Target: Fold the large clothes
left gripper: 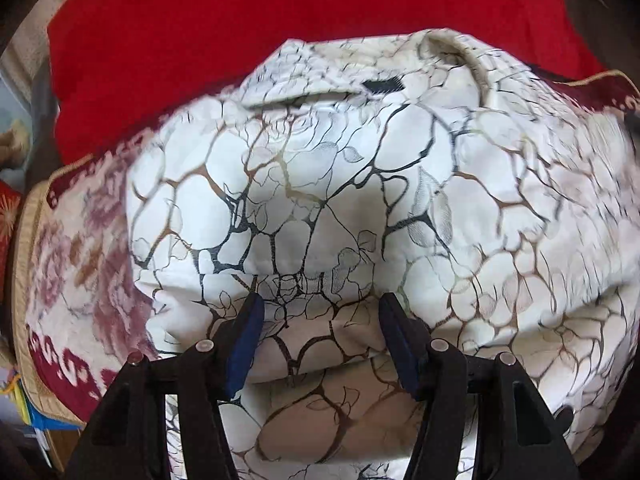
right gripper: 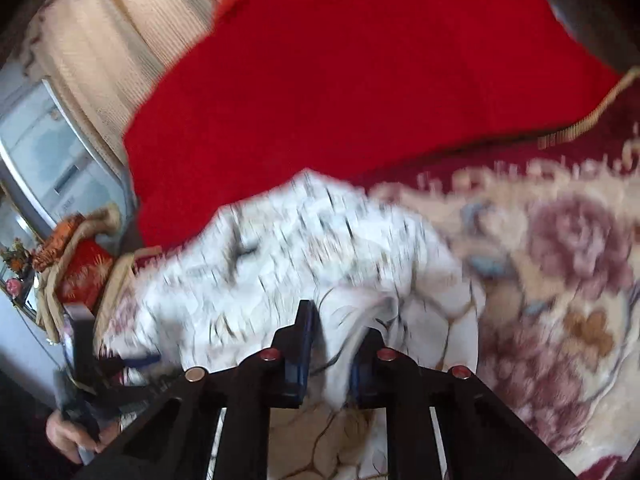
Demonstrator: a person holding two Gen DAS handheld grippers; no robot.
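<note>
**Shirt fold: partway**

Printed shirt [left gripper: 360, 184] on floral blanket [left gripper: 72, 264], collar at 12 o'clock, lower hem already doubled over. Left gripper [left gripper: 320, 344] fingers spread, w/ nothing gripped. Right gripper [right gripper: 332, 356] clenched on shirt fabric at 6. Sides & final fold left, I'd say.

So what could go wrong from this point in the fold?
The right gripper pinches only a thin bunch of the white patterned shirt, so the cloth could slip out when pulled. The left gripper stands open over a fold with several layers; closing there might catch too many and spoil the fold.
</note>
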